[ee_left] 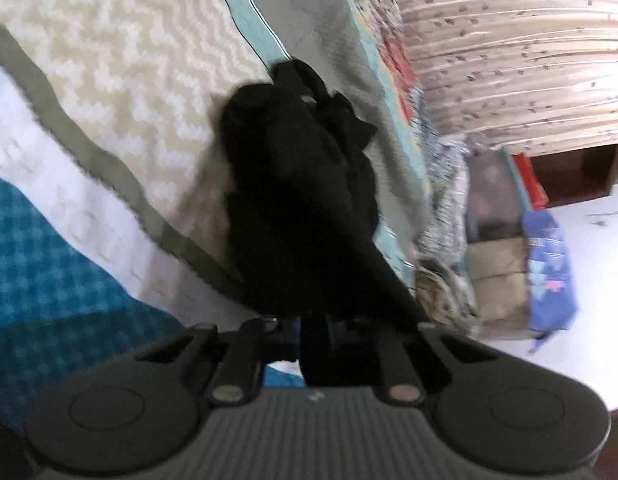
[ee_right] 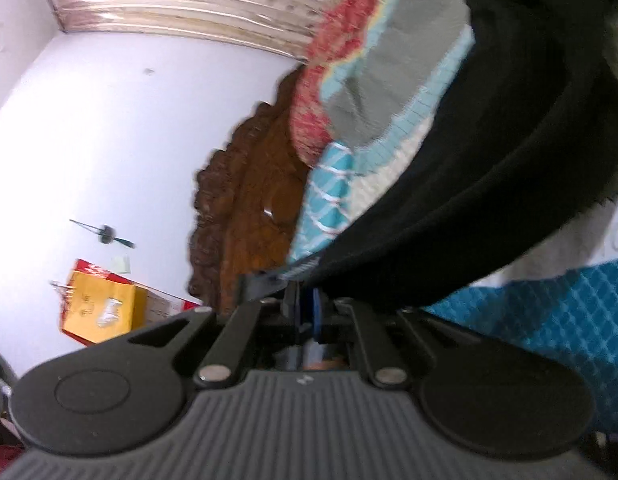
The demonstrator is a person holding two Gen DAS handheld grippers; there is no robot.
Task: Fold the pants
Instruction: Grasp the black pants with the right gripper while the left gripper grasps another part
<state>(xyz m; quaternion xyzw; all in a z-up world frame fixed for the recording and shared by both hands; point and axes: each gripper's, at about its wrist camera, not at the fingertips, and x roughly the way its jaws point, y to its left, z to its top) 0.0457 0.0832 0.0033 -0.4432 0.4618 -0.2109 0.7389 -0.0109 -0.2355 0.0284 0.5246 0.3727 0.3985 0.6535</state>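
Black pants [ee_left: 293,184] lie bunched on the bed's cream zigzag cover [ee_left: 121,80], and one dark strip runs down into my left gripper [ee_left: 317,332]. Its fingers are buried in the cloth and shut on it. In the right wrist view the pants [ee_right: 489,160] hang as a wide black band sweeping from the upper right down to my right gripper [ee_right: 305,292]. That gripper's fingers stand close together, pinching the fabric's edge. The view is tilted and blurred.
A blue checked quilt [ee_left: 37,260] covers the near part of the bed. Bags and bundles [ee_left: 505,240] sit on the floor beside the bed, under a patterned curtain [ee_left: 509,60]. A carved wooden headboard [ee_right: 249,200] and a yellow box [ee_right: 101,304] stand by the white wall.
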